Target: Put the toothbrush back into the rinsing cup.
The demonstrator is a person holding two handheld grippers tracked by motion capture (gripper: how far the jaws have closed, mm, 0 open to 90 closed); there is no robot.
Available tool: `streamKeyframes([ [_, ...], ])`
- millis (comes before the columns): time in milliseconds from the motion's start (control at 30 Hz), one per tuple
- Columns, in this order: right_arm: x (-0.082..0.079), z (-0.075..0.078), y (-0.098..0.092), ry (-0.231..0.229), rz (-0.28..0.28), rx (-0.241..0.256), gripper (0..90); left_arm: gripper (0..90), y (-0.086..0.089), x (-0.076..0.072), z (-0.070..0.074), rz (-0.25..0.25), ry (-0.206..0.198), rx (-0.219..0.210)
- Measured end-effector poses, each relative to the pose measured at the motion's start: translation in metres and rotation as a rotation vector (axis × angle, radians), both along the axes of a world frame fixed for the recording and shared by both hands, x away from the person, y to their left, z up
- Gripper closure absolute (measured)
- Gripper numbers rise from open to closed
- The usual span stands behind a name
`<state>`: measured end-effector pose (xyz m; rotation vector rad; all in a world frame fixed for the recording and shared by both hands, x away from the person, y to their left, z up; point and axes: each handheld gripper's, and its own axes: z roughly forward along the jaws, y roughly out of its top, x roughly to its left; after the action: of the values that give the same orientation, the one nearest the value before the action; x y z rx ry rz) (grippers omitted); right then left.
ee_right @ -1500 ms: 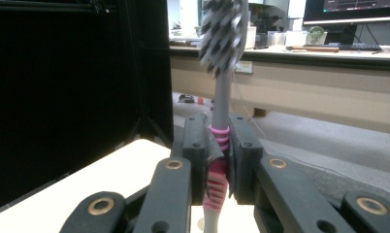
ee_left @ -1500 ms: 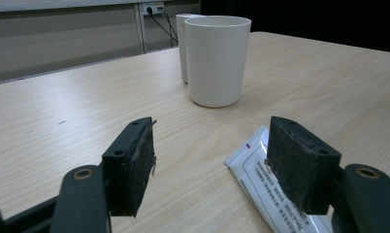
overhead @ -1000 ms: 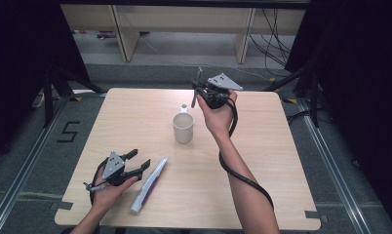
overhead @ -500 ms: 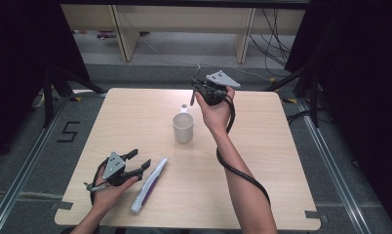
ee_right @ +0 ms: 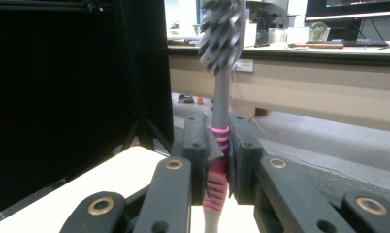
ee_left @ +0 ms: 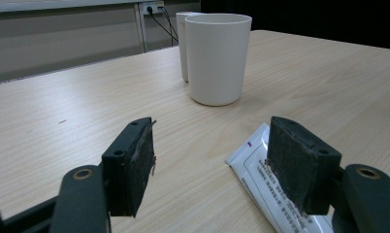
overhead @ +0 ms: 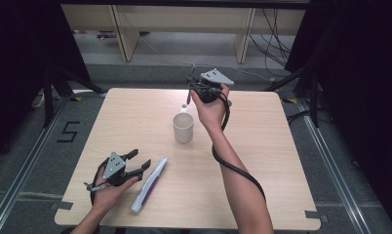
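My right gripper [overhead: 200, 89] is held up in the air behind the white cup [overhead: 183, 128], shut on a toothbrush. In the right gripper view the jaws [ee_right: 221, 158] clamp its pink ribbed grip, and the grey neck and bristled head [ee_right: 222, 34] stand upright above them. My left gripper [overhead: 139, 159] rests open at the table's front left. A white and purple toothpaste tube [overhead: 150, 184] lies just to its right. In the left gripper view the tube's flat end [ee_left: 258, 170] sits by the right jaw, not between the pads, with the cup [ee_left: 217, 58] farther ahead.
A second white object [ee_left: 182, 43], seemingly another cup, stands right behind the cup. The light wooden table [overhead: 277, 146] has open surface on its right half. Past the far edge there are shelving legs and cables on the floor.
My right hand with the toothbrush has drifted slightly left and farther back. The left gripper, tube and cup have stayed put.
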<state>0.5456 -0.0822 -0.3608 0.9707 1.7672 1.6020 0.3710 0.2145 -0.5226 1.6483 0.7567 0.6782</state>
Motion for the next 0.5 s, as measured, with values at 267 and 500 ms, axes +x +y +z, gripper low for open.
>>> streamKeyframes([
  [267,0.004,-0.006,0.006,0.032,-0.004,0.008,80.7,33.4,0.0,0.0,0.0,-0.002,0.0,0.001],
  [500,0.01,-0.01,0.009,0.023,0.003,-0.006,80.7,33.4,0.0,0.0,0.0,-0.003,-0.001,0.003],
])
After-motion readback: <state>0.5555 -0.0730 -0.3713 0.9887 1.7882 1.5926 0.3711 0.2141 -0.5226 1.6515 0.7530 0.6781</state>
